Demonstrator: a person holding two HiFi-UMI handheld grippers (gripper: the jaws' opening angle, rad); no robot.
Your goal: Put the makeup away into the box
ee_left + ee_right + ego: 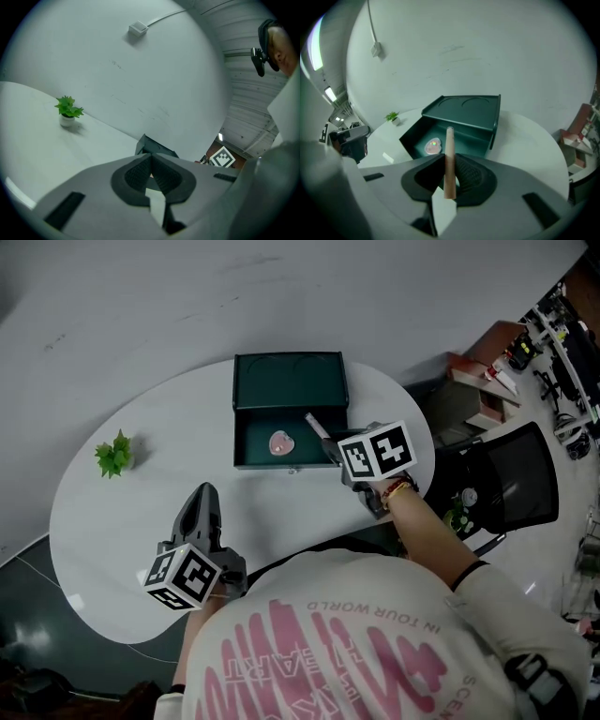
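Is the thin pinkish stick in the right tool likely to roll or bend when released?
The thin pinkish makeup stick looks round and smooth, so it may roll inside the dark green box. It juts straight from the right tool, so it is probably stiff and light.

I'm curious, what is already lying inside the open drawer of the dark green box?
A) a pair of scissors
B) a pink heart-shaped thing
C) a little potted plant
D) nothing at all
B: a pink heart lies on the drawer floor of the box, while the plant stands apart on the table and the slim stick is clamped in the right gripper.
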